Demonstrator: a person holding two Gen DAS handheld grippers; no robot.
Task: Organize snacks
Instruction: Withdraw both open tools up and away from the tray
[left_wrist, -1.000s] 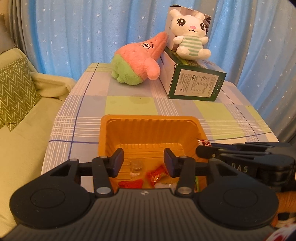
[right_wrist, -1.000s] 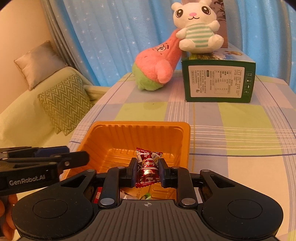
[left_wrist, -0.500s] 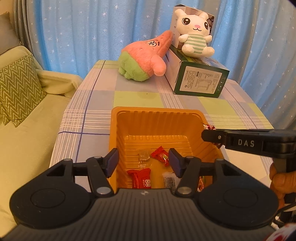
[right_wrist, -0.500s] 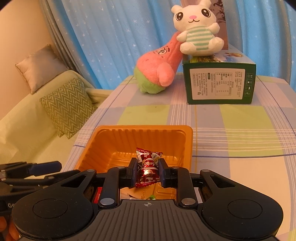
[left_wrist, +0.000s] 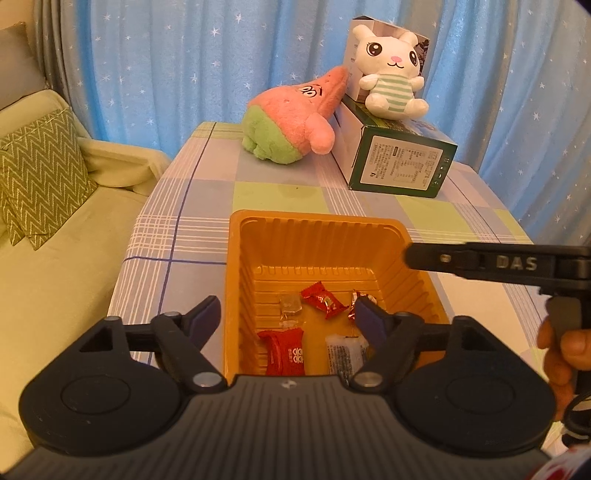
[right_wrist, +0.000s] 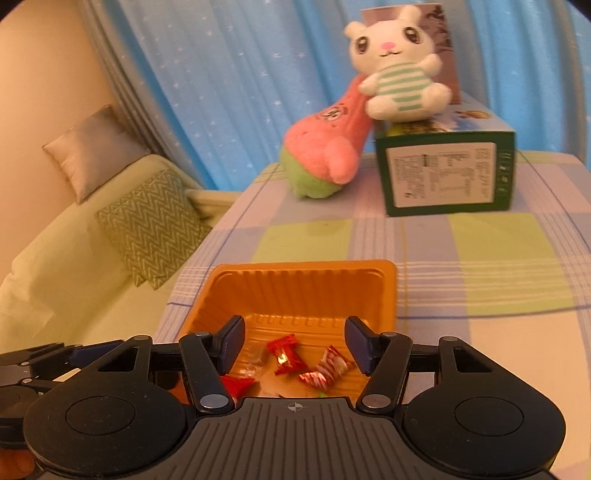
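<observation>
Black ribbed gripper (left_wrist: 290, 314), blue pads (left_wrist: 371, 320)

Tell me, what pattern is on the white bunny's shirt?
Pale green and white stripes on the bunny, clearest in the left wrist view.

The checked table (right_wrist: 517, 258) between the orange tray (right_wrist: 303, 267) and the green box (right_wrist: 447, 173) is free; the pink plush (right_wrist: 325, 147) and the box block the far edge.

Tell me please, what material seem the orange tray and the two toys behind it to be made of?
The orange tray looks like thin moulded plastic: glossy, with ribbed walls and a rolled rim. The pink and green star toy and the white rabbit toy look like soft plush fabric with stuffing, judging by their fuzzy, matte surface and rounded shapes. What the fabric is made of cannot be told.
</observation>
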